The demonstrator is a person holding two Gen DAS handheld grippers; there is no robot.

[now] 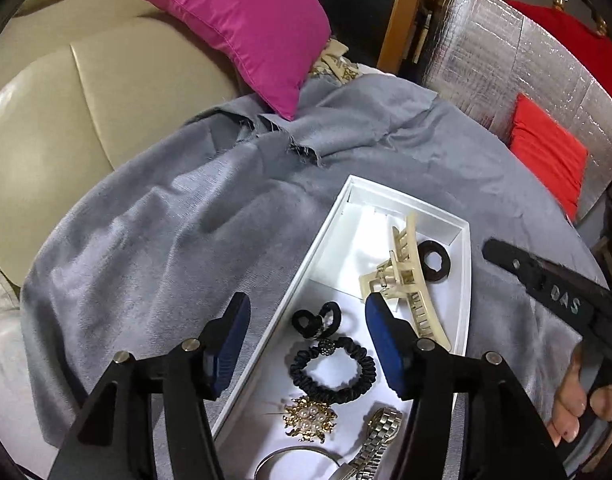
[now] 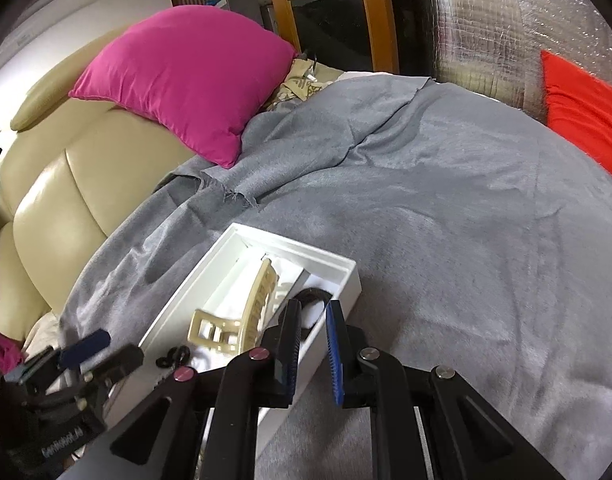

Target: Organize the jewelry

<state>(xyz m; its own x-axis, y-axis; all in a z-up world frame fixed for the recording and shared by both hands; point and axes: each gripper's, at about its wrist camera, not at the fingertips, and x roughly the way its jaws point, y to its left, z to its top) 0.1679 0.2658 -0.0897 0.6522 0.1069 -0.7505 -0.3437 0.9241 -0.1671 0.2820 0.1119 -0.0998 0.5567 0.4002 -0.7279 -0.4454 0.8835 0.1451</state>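
A white tray [image 1: 462, 280] on grey cloth [image 1: 166, 216] holds a cream claw clip [image 1: 410, 276], black scrunchie [image 1: 332, 368], pearl brooch [image 1: 310, 420] and, seemingly, a watch [image 1: 380, 436]. Left gripper [image 1: 306, 344] gapes empty above it; right gripper [image 2: 312, 344], narrowly parted, straddles its wall.

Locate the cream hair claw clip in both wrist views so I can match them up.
Left wrist: the cream claw clip lies right of centre in the white tray, beside a dark ring.
Right wrist: the clip is lower left of centre, just beyond the right hand-held gripper.
Shared landmark: the pink cushion.
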